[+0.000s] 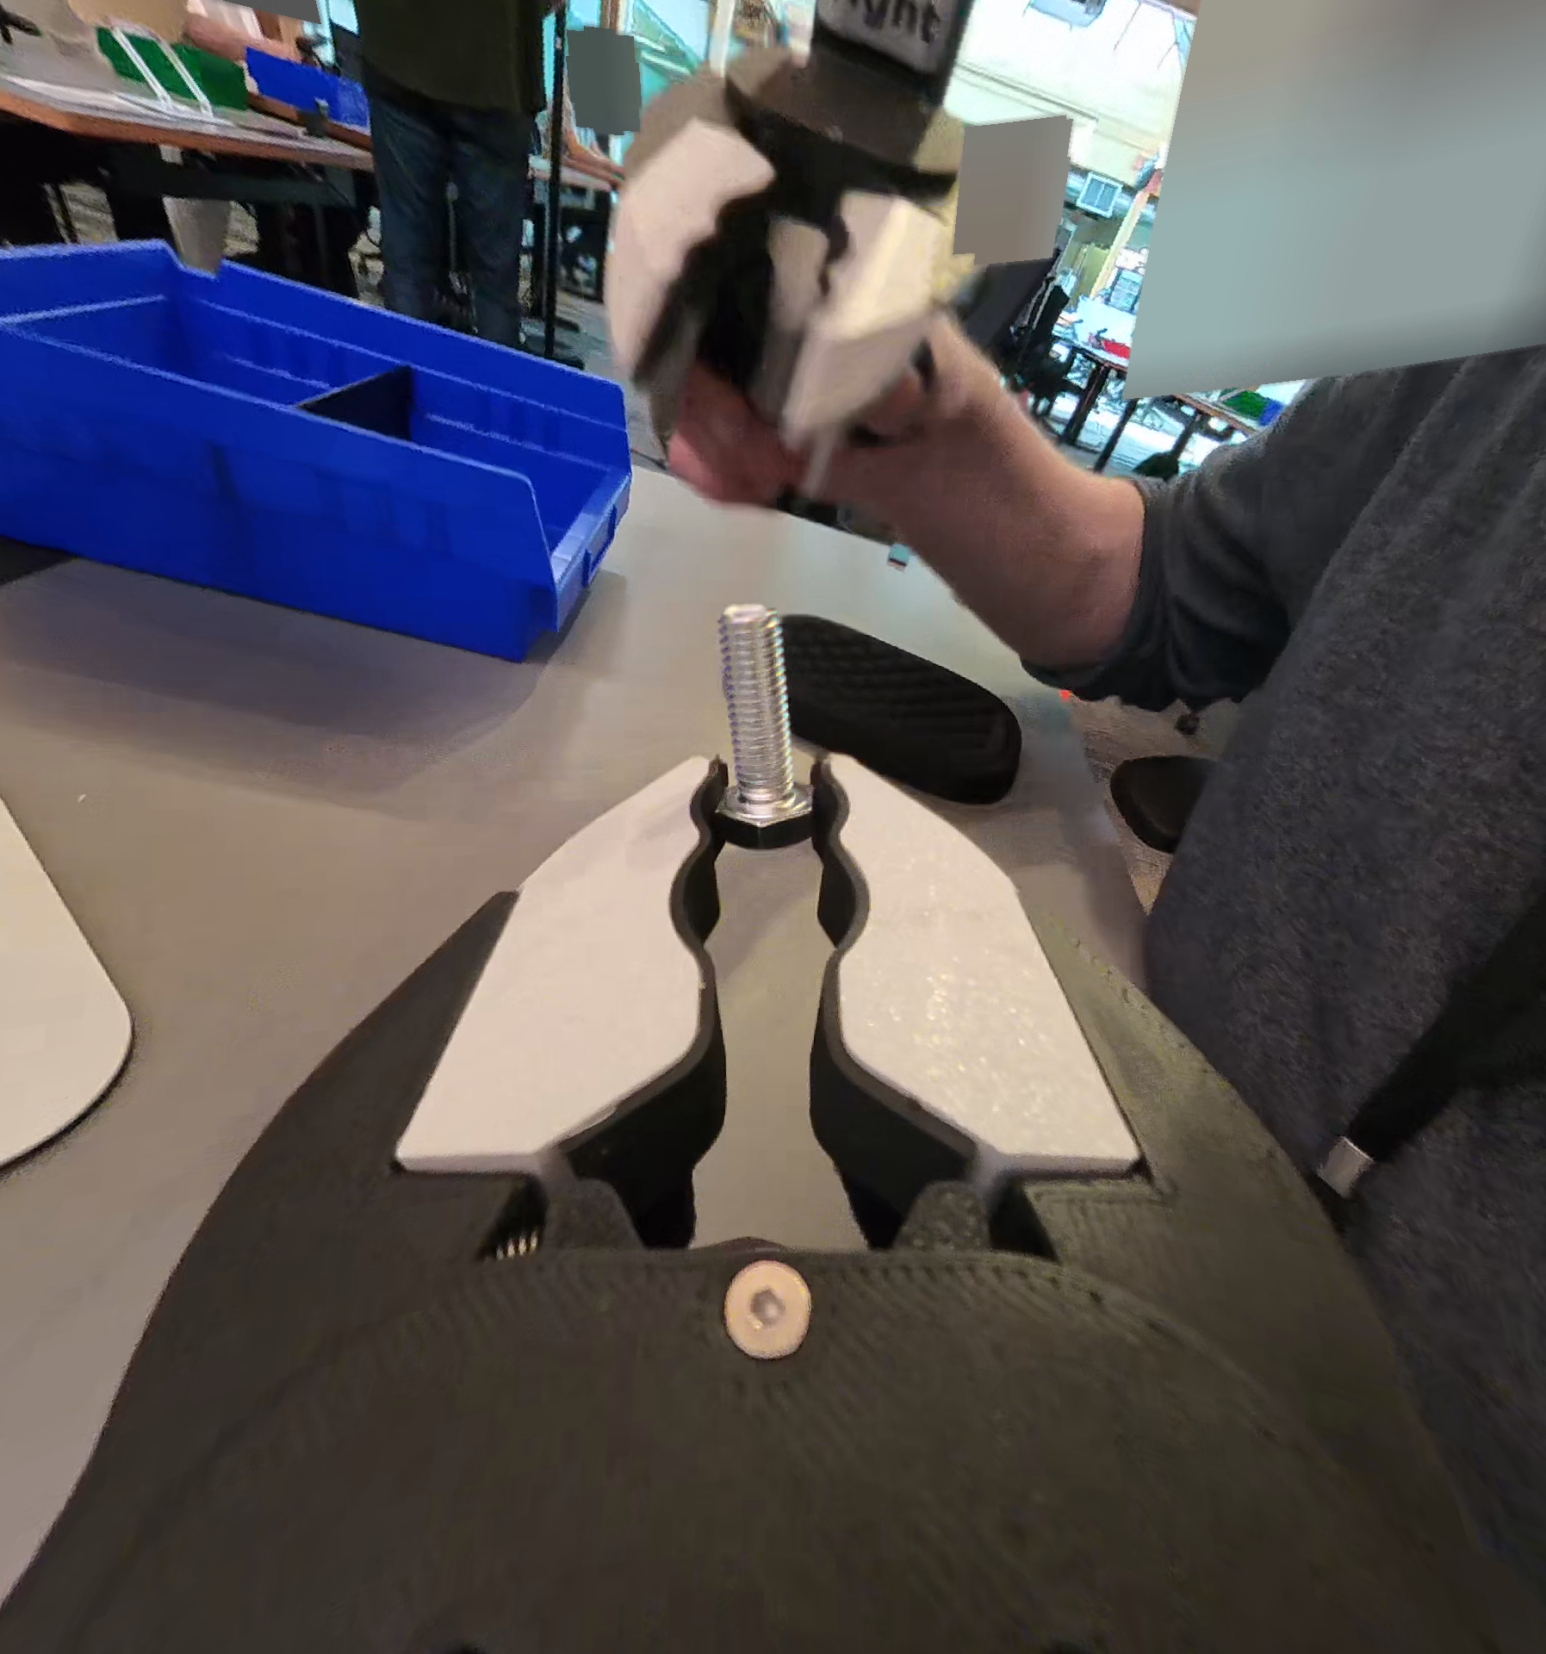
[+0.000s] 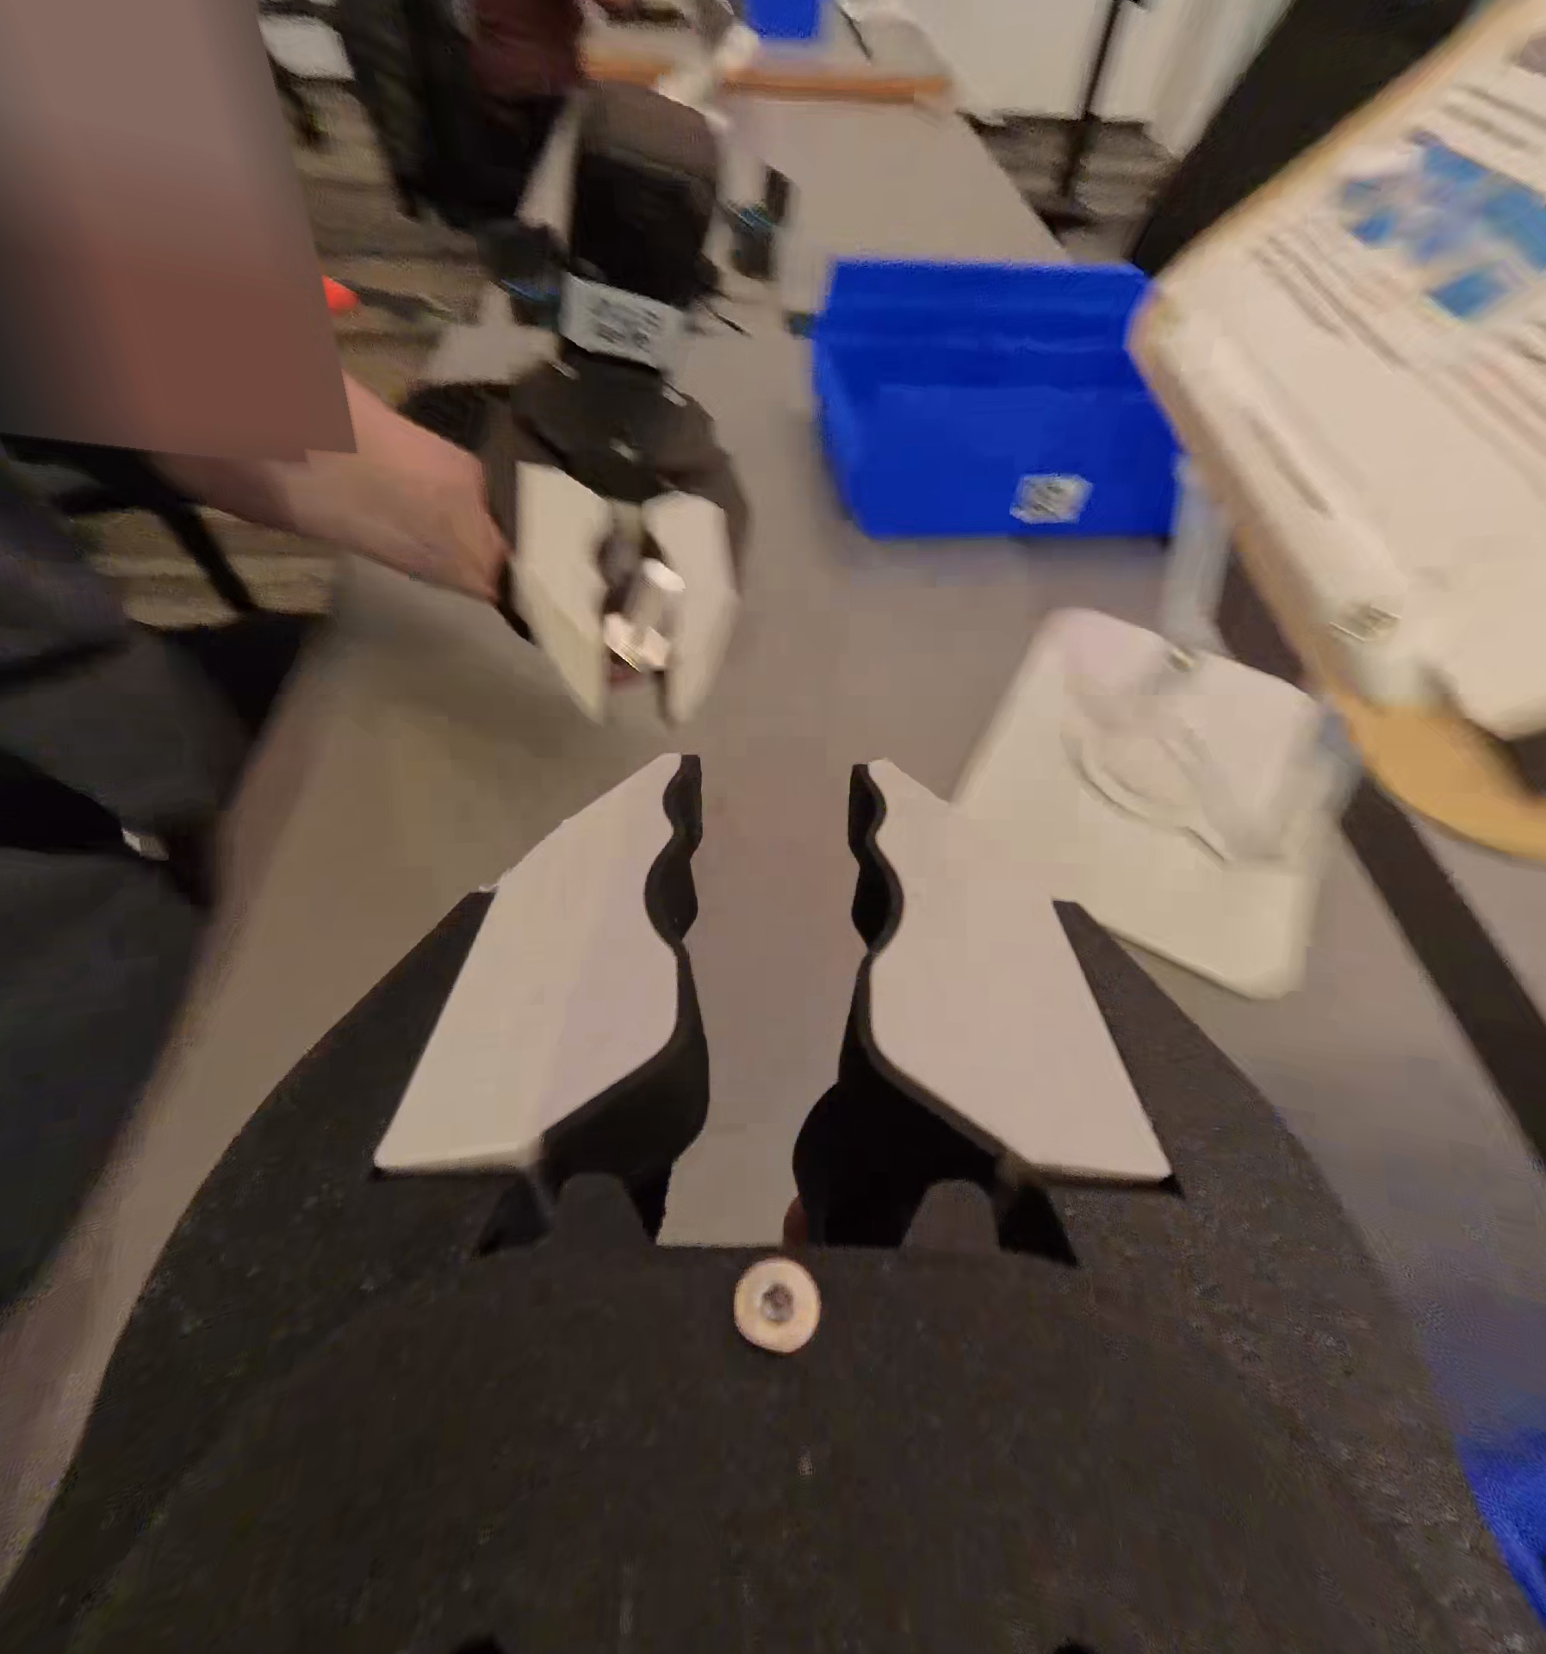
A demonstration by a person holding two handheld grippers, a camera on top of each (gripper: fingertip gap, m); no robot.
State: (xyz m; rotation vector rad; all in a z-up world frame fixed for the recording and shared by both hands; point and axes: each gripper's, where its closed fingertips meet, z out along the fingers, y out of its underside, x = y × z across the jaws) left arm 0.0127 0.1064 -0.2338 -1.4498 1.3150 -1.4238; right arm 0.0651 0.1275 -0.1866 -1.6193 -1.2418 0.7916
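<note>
The left tongs [image 1: 764, 810] pinch a silver hex bolt [image 1: 756, 716] by its head, one black pad on each side, so that the threaded shank stands upright with its free end uppermost, above the grey table [image 1: 348, 716]. The right tongs [image 2: 773, 774] stand spread with only bare table between their fingers; in the left wrist view they hang blurred above and beyond the bolt, raised in a person's hand [image 1: 885, 465]. A black textured pad [image 1: 912, 707] lies on the table just behind the bolt, a blue bin [image 1: 304, 501] sits well to the left, and a white board [image 1: 17, 967] lies at the left edge
</note>
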